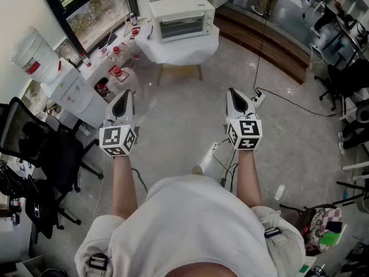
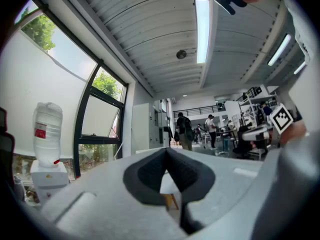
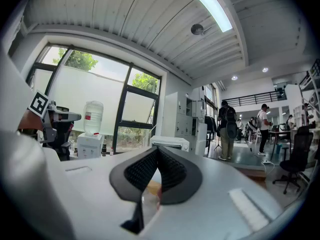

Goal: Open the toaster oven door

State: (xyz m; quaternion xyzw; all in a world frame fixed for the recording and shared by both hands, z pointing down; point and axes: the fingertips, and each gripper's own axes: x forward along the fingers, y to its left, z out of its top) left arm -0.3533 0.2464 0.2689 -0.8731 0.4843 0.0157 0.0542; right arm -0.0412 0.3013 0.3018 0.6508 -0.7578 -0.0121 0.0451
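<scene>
My left claw (image 1: 123, 95) and my right claw (image 1: 233, 92) are both closed tight, tips pressed together with nothing between them. I hold them level and side by side. Both point toward the toaster oven (image 1: 182, 19), which stands well apart from them, straight ahead across the grey floor (image 1: 184, 117). The toaster oven is cream-white with its glass door shut, and it sits on a small table (image 1: 199, 49) draped in white cloth. Left of the toaster oven stands a white water dispenser (image 1: 72, 88) with a bottle (image 1: 36, 56) on top. Beyond the toaster oven, to its right, two people (image 3: 227, 129) stand with their backs turned.
</scene>
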